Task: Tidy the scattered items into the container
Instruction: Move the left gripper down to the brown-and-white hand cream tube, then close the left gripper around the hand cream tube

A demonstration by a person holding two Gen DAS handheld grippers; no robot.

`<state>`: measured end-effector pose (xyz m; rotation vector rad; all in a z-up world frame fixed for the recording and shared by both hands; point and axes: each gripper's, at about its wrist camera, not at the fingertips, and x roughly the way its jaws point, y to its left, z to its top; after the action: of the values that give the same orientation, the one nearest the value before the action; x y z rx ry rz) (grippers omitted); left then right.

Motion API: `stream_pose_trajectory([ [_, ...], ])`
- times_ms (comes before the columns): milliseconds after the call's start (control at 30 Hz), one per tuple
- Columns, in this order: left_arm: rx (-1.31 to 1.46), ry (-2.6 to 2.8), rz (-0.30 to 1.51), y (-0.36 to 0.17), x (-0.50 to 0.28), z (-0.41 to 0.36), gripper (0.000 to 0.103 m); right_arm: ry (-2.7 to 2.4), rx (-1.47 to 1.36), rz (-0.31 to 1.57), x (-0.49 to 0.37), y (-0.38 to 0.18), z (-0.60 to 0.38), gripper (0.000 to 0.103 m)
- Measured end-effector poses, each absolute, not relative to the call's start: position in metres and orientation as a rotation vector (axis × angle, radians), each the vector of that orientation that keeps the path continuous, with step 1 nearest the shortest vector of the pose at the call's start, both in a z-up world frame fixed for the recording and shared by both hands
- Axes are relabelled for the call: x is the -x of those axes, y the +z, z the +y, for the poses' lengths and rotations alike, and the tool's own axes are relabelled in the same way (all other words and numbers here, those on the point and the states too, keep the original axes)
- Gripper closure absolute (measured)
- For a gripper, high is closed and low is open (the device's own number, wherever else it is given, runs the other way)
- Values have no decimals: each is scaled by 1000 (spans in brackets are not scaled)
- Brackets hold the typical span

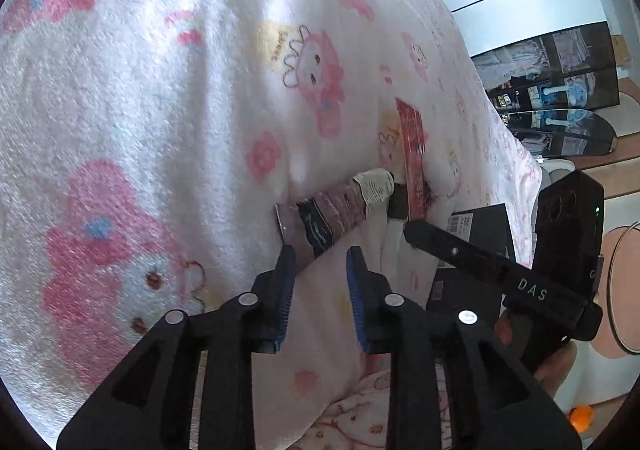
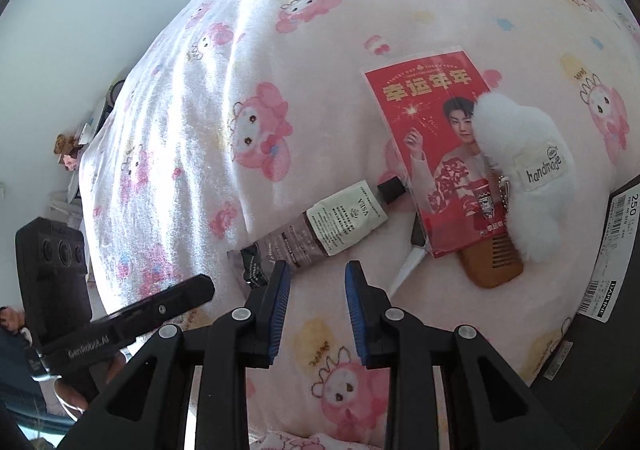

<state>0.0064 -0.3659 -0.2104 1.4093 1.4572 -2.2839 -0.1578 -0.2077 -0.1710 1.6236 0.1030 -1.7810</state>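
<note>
Left wrist view: I am holding the left gripper [image 1: 320, 254] over the blanket [image 1: 140, 109], jaws apart with nothing clamped; the flat end of the tube [image 1: 340, 209] is lying just ahead of them. Beyond it the red card [image 1: 412, 161] is showing edge-on, and the right gripper [image 1: 416, 228] is reaching in from the right. The black box [image 1: 480, 226] — I am taking it for the container — is sitting at the right, mostly hidden.

Right wrist view: I am keeping the right gripper [image 2: 318, 274] above the bedding, jaws apart and empty, the tube [image 2: 320, 230] just ahead. I am counting one tube, one red card [image 2: 436, 145], one white plush charm [image 2: 528, 165], one brown comb [image 2: 492, 266] and one white strip [image 2: 408, 266] I cannot identify — five items, all still on the blanket. The box [image 2: 616, 270] is standing at the right edge, interior unseen. Judgement: little or nothing visibly tidied; every item counted is still awaiting collection.
</note>
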Motion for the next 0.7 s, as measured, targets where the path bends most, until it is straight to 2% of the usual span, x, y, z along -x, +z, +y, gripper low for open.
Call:
stream_pose_trajectory([
  [267, -1413, -2277, 1534, -228, 9, -354, 77, -1812, -1655, 104, 162, -179, -197, 78],
  [367, -1453, -2319, 1457, -223, 22, -348, 100, -1819, -1677, 91, 168, -184, -196, 78],
  [567, -1383, -2303, 1431, -214, 12, -359, 100, -1787, -1686, 97, 175, -189, -213, 78],
  [633, -1386, -2267, 1488, -219, 3, -369, 92, -1760, -1686, 115, 177, -192, -220, 77],
  [700, -1414, -2236, 1557, -227, -4, -373, 65, -1733, -1711, 124, 184, -196, -225, 72],
])
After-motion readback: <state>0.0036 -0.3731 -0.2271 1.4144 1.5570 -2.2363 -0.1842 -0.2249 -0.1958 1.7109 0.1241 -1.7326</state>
